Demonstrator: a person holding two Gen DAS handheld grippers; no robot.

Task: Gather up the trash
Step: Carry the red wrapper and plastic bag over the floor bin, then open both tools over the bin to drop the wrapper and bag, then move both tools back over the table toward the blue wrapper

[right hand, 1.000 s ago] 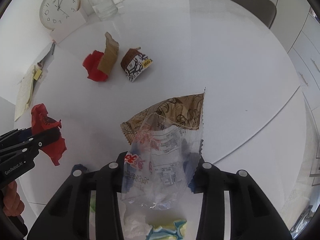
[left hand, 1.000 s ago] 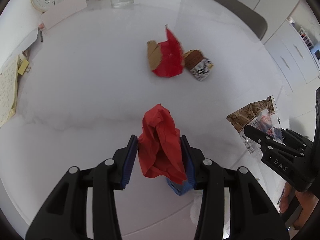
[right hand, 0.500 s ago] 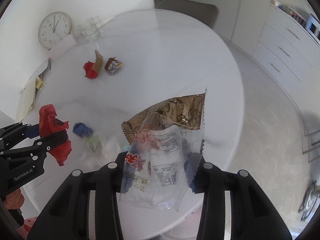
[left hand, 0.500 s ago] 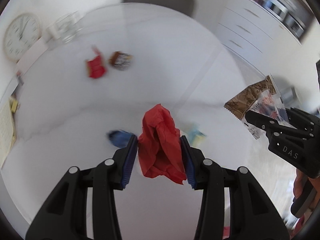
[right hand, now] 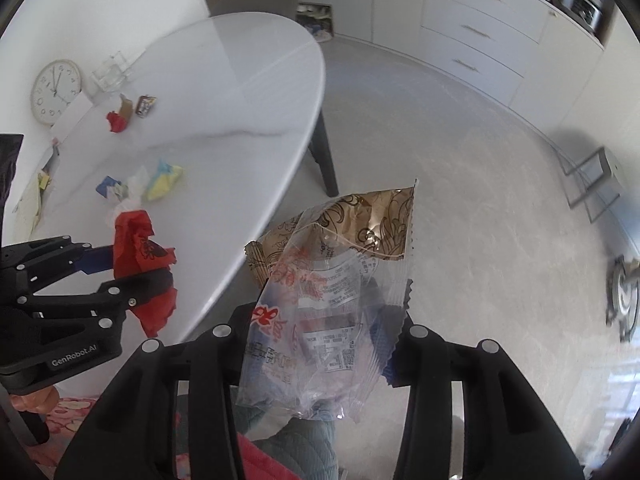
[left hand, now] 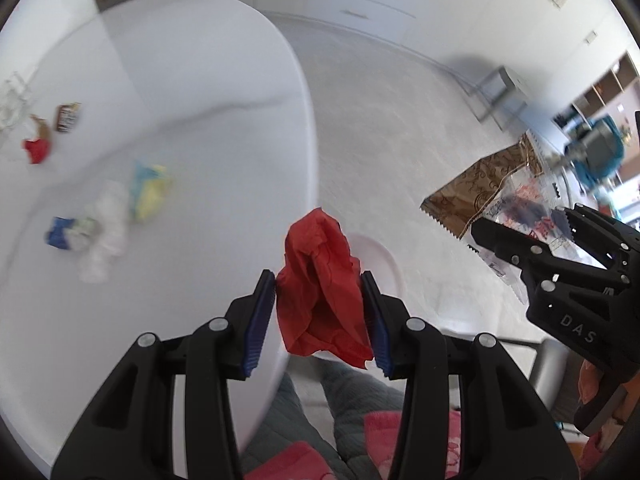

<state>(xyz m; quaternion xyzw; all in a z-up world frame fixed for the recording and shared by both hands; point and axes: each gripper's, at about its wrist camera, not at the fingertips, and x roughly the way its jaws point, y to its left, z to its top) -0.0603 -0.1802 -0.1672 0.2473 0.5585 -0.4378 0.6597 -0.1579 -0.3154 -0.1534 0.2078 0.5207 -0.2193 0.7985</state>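
Two pieces are in hand: my left gripper (left hand: 319,300) clamps red paper (left hand: 320,280), my right gripper (right hand: 320,320) a clear wrapper (right hand: 320,300), both past the table (right hand: 240,92) edge. Five scraps remain on it.

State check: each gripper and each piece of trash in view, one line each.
Left gripper: shut on red wrapper, at the table edge.
Right gripper: shut on clear wrapper, over the floor.
Blue, white and yellow wrappers: lying together on the table.
Small red wrapper and brown pack: lying near the clock.
White disc on the floor: blurred, cannot tell what it is.
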